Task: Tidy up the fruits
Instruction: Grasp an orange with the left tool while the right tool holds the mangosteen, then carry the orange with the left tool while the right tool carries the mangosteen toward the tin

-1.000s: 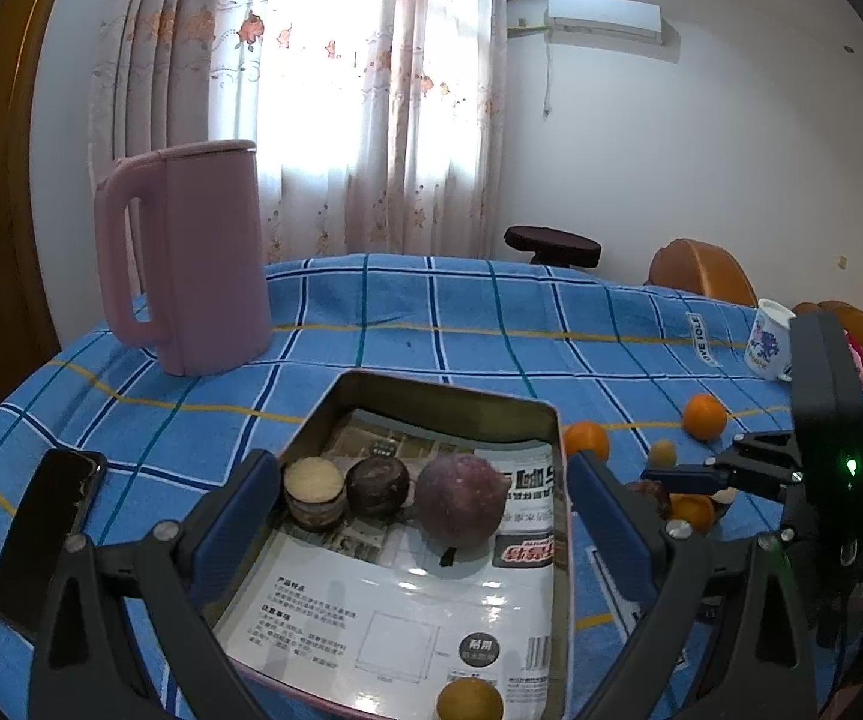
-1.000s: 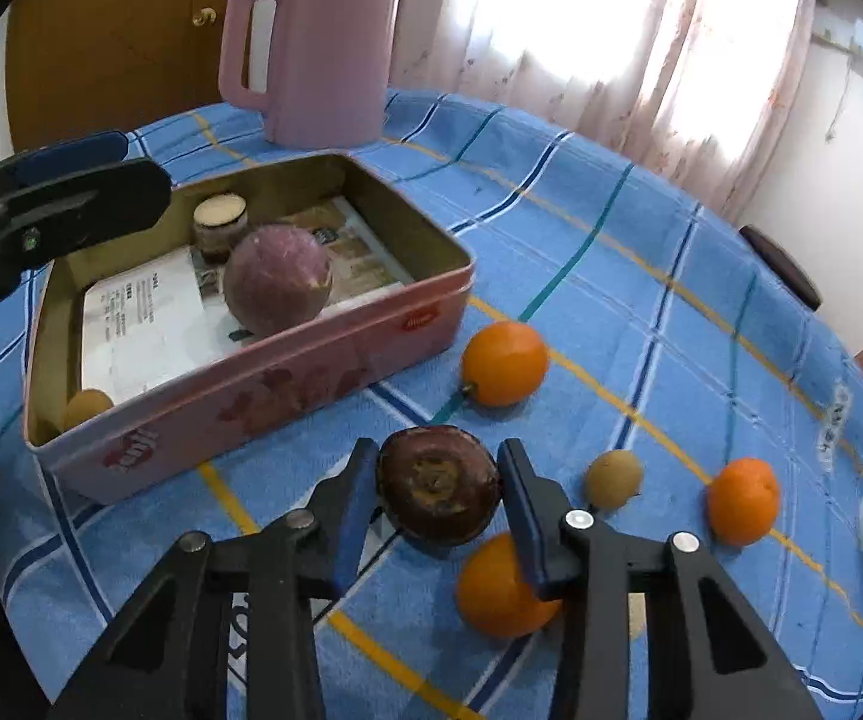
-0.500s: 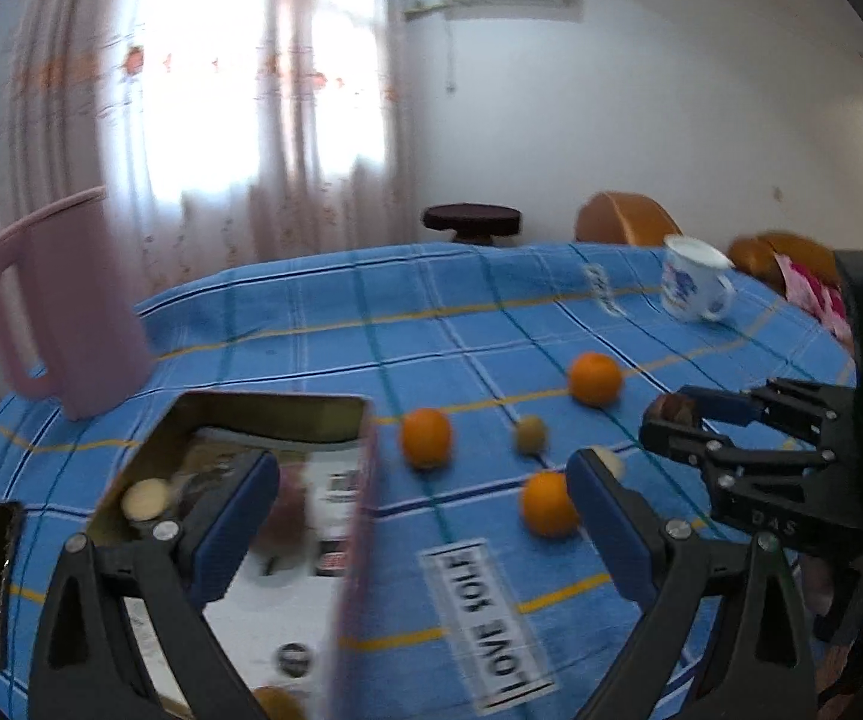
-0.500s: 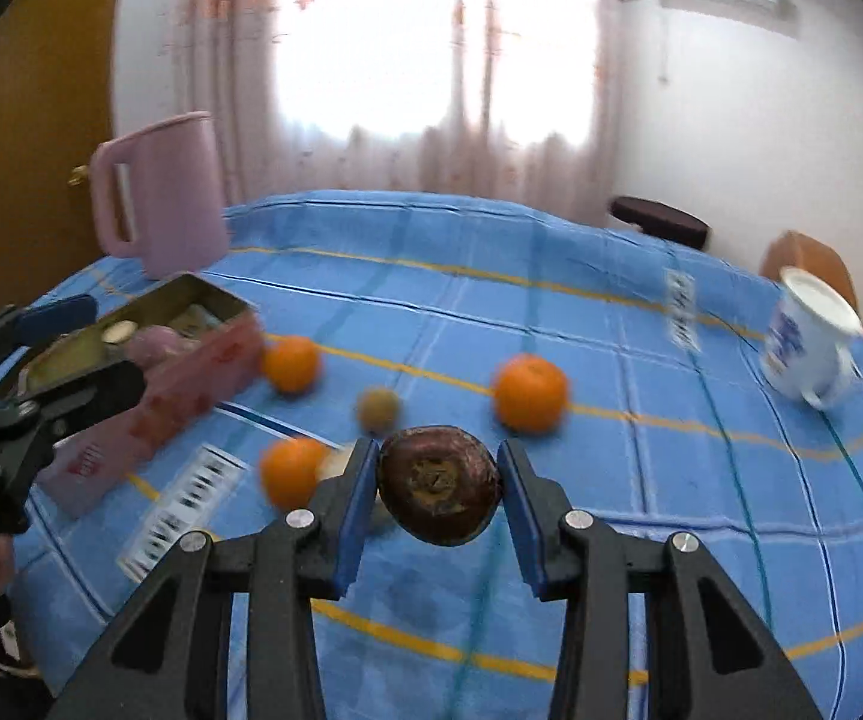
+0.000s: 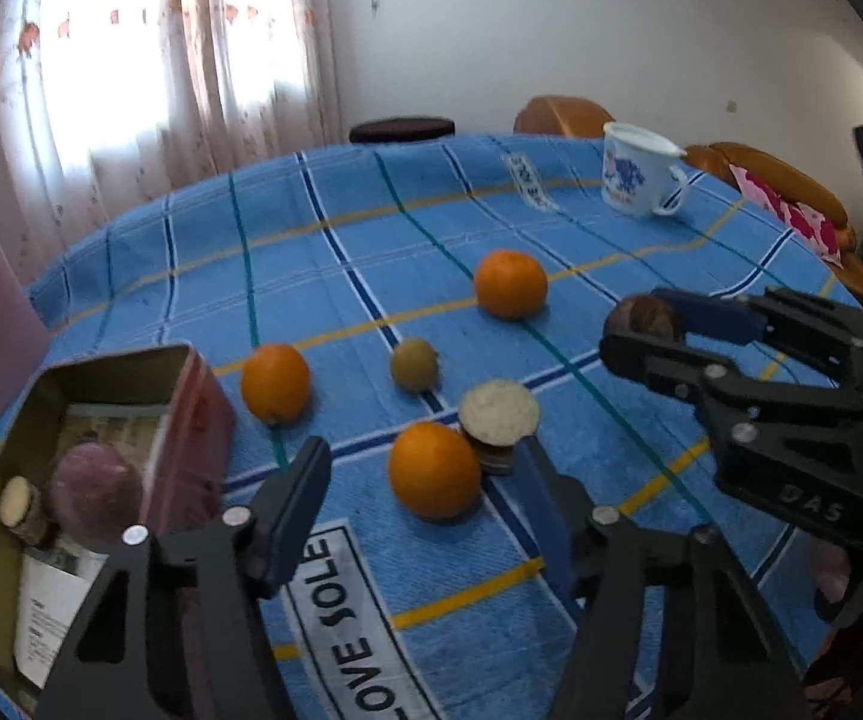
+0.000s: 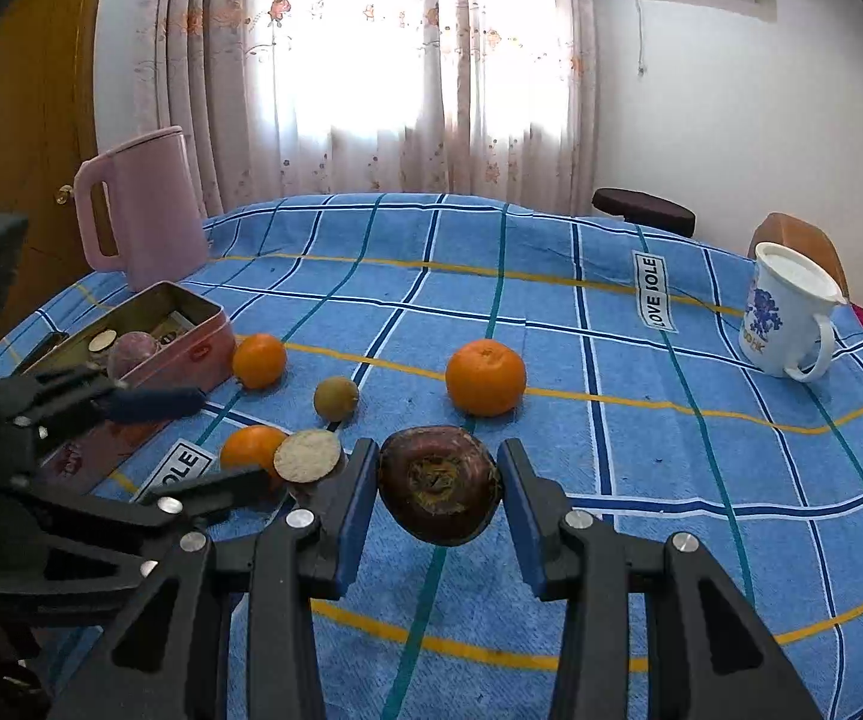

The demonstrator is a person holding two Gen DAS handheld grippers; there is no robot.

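Observation:
My right gripper [image 6: 439, 489] is shut on a dark brown round fruit [image 6: 439, 485], held above the blue checked cloth; the fruit also shows in the left wrist view [image 5: 644, 315]. My left gripper [image 5: 425, 495] is open, with an orange [image 5: 433, 469] between its fingers. A cut fruit with a pale face [image 5: 499, 414] sits beside that orange. Two more oranges [image 5: 275, 382] [image 5: 511, 283] and a small greenish fruit [image 5: 413, 364] lie on the cloth. The pink tin [image 5: 194, 414] at left holds a purple fruit [image 5: 95, 492] and a cut piece.
A white mug with blue print [image 6: 788, 315] stands at the right of the table. A pink jug [image 6: 143, 207] stands behind the tin. Chairs and a dark stool [image 6: 644, 210] are beyond the far edge.
Both grippers swung right, away from the tin toward the loose fruit. The right gripper lifted the dark fruit off the cloth. The left gripper came around an orange.

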